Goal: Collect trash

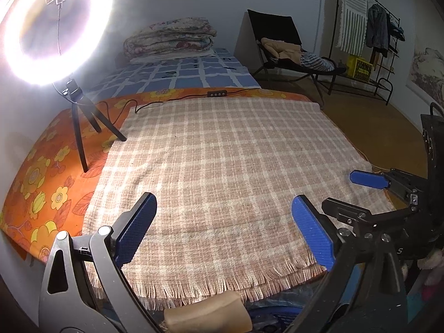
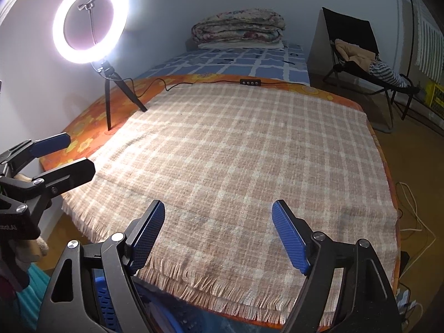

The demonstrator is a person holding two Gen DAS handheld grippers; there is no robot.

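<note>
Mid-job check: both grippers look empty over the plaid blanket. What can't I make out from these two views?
- Blue basket: right wrist view, mostly behind the right gripper; contents unseen.
- Tan object: left wrist view, cut by the bottom edge below the left gripper; unidentifiable.
- Trash: none shows on the plaid blanket; the floor near the bed is largely out of frame.

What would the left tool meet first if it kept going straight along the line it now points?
Most likely the checked blanket. The left tool stands open, angled down over it, with nothing between the fingers and no object lying ahead. The exact landing spot is uncertain, since the fisheye view distorts depth.
</note>
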